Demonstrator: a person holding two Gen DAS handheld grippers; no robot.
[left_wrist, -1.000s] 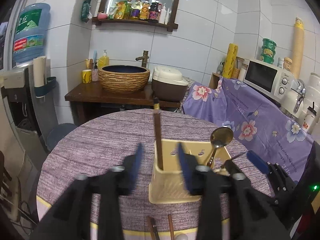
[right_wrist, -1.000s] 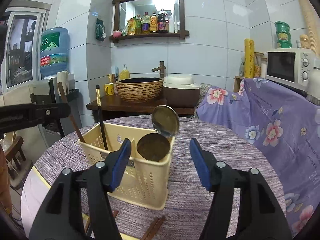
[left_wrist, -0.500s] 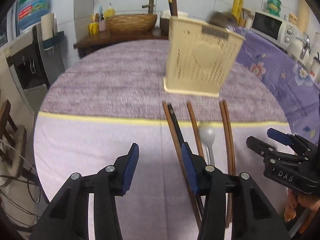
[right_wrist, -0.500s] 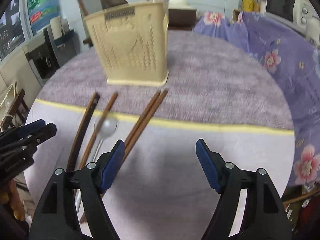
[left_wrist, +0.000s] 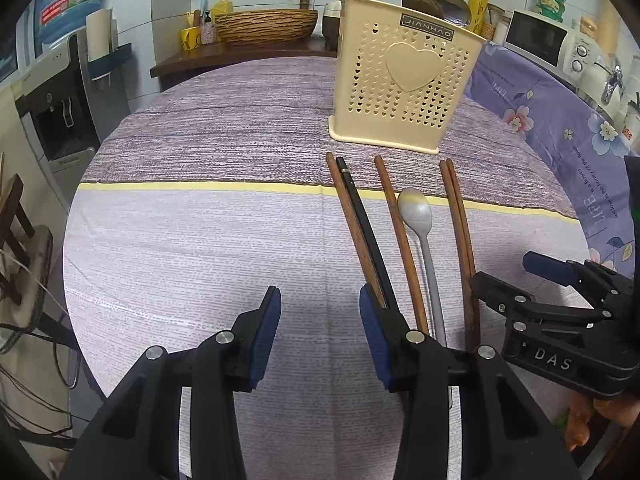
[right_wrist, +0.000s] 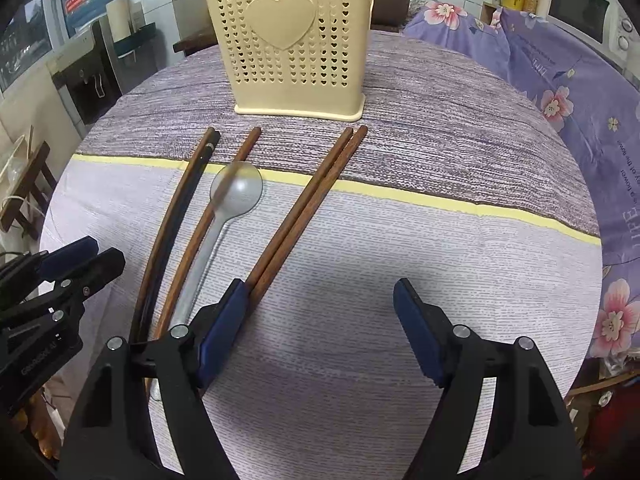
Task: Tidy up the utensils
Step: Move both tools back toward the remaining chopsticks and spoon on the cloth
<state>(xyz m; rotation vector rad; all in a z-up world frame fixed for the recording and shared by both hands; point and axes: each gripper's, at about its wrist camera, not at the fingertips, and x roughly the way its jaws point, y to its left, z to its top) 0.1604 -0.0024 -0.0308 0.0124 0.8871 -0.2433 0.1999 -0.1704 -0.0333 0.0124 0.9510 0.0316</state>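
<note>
Utensils partly sorted: some stand in the holder, five chopsticks and a spoon lie on the table.

Chopstick tops and two spoon bowls show above the holder's rim in the left view, so part of the job looks done; what lies just in front of it is left: a brown and black pair, a single chopstick, the spoon beside it, and a brown pair. The holder is cream plastic, boxy, pierced with small hearts around a raised heart; the chopsticks are slim wood, the spoon pale grey metal with a long handle; the tablecloth is a woven lilac stripe. The left gripper is closing, nothing between its pads; the right gripper stands wide and empty beside the brown pair.
</note>
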